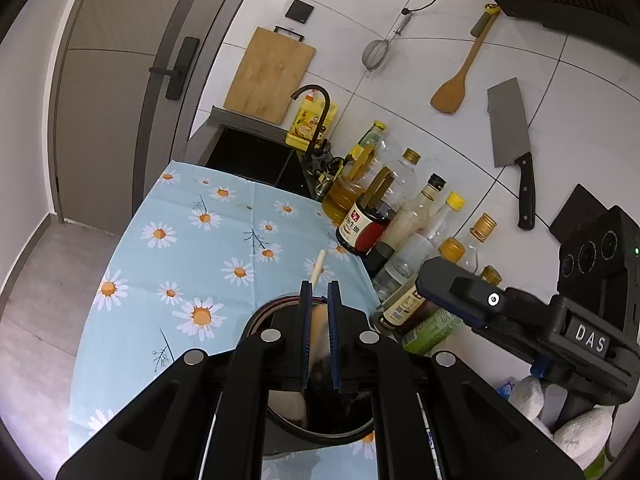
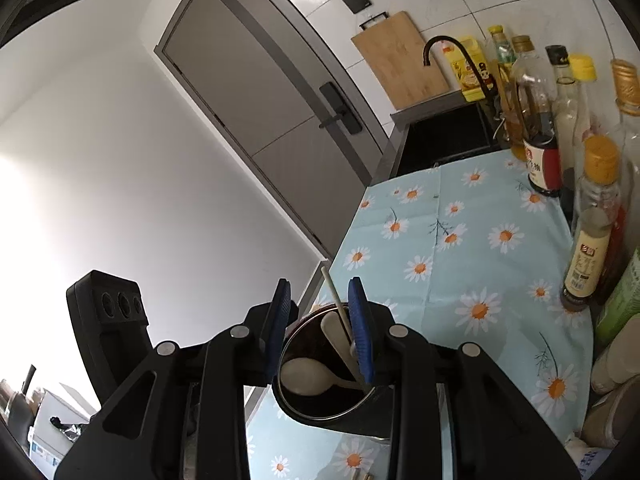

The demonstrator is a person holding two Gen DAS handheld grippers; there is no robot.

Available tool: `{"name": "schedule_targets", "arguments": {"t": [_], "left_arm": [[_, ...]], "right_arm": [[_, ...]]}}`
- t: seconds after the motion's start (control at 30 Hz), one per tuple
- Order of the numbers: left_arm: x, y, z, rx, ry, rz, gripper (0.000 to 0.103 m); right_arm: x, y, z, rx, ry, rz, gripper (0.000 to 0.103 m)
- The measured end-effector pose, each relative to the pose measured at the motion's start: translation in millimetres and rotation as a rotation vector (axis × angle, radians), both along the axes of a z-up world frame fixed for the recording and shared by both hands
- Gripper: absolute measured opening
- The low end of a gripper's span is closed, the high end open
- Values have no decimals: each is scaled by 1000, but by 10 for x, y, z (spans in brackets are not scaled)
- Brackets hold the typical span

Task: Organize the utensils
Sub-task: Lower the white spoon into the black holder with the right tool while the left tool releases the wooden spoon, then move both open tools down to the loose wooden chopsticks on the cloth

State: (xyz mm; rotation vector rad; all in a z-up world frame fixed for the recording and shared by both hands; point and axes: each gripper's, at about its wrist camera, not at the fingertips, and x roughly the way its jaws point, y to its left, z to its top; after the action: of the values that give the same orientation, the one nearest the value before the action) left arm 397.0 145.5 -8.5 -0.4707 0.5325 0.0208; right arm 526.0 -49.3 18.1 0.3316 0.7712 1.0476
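The left gripper (image 1: pixel 320 294) hangs over a dark round pot (image 1: pixel 280 426) that stands on the surface (image 1: pixel 192 248), which wears a light blue cloth printed with daisies. Its blue jaws are nearly together, and a pale thin handle (image 1: pixel 318 268) rises between them, poking out past the tips; the pads look pressed on it, so the jaws are closed on that utensil. What its lower end is cannot be told from here, as the jaws hide it.

The right gripper (image 2: pixel 320 292) points at the same pot (image 2: pixel 304 410) from the other side. Its jaws stand partly apart, not gripping. A white stick (image 2: pixel 334 294) slants up out of the pot close to the right-hand pad; whether it touches that pad I cannot tell. Inside the pot lie two white spoons: one spoon (image 2: pixel 304 378) with its bowl low at the left, and a second spoon (image 2: pixel 332 330) leaning higher against the wall.

In the left view the right gripper's body (image 1: pixel 480 300) shows at the right edge, held by a hand in a white knit glove (image 1: pixel 576 436).

Along the tiled wall stands a row of bottles (image 1: pixel 372 216), just beside the pot's far side. Beyond the cloth is a black sink (image 1: pixel 256 156) with a curved tap (image 1: pixel 320 112), and a wooden board (image 1: pixel 268 76) leans behind it. On the wall hang a cleaver (image 1: pixel 512 128), a wooden spatula (image 1: pixel 456 88) and a strainer (image 1: pixel 376 56).
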Motion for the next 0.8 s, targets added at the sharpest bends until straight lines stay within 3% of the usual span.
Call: {"name": "schedule_targets", "arguments": {"t": [0.13, 0.33, 0.63, 0.7, 0.8], "left_arm": [[-45, -41, 34, -4, -5, -11, 7], [-187, -205, 147, 54, -12, -78, 7], [-445, -269, 282, 81, 2, -69, 7], [-514, -283, 296, 81, 10, -71, 8], [-589, -302, 278, 79, 35, -70, 17]], "right_arm": [[-46, -85, 48, 17, -8, -8, 31], [-171, -233, 94, 41, -22, -35, 31], [-386, -445, 166, 85, 15, -17, 33], [-453, -493, 202, 76, 11, -16, 40], [-607, -551, 261, -18, -56, -85, 40]]}}
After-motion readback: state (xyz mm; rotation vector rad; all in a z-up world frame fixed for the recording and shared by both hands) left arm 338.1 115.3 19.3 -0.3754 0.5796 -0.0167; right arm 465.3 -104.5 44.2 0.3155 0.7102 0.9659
